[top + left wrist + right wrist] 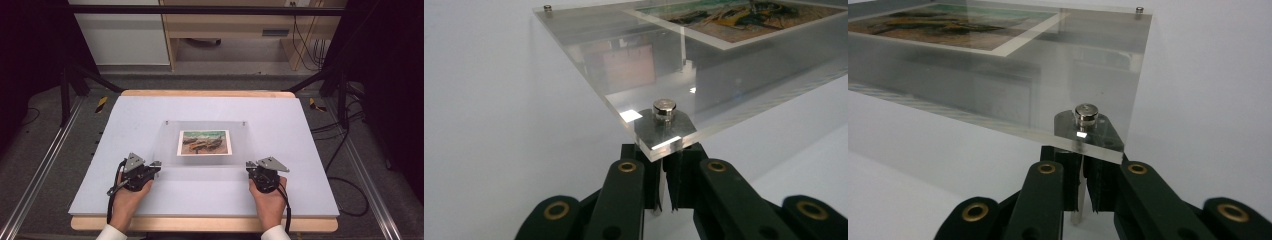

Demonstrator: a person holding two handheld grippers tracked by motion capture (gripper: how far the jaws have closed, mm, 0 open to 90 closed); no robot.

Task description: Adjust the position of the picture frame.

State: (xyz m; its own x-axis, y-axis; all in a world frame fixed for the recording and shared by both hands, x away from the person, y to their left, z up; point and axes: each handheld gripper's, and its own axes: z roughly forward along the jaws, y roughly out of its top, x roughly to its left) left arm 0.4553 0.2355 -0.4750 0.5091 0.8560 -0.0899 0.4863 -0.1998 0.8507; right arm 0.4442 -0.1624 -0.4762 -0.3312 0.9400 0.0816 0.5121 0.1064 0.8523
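Frame: I saw a clear acrylic picture frame (206, 145) lying on the white table cover (125, 120), roughly in the middle and nearer my side than the far edge.
Picture: a landscape print (204, 142) with a white border sat inside the acrylic; in the left gripper view (744, 20) it appeared at the top right, in the right gripper view (958, 25) at the top left.
Studs: small metal studs marked the corners. I had one near stud (664, 110) just above the left jaws and another near stud (1086, 116) just above the right jaws, with a far stud (547, 7) in each gripper view's distance.
Left gripper: my left gripper (156, 164) was at the frame's near left corner. Its jaws were drawn together on a thin metal post under that corner, as far as I could make out past the acrylic edge.
Right gripper: my right gripper (249, 166) was at the near right corner, jaws likewise closed around a slim post (1077, 202) below the stud.
Tilt: the near edge of the frame looked lifted off the cover in both gripper views, the far edge lower.
Hands: one hand (131, 196) held each tool from the bottom edge of the high view, well apart.
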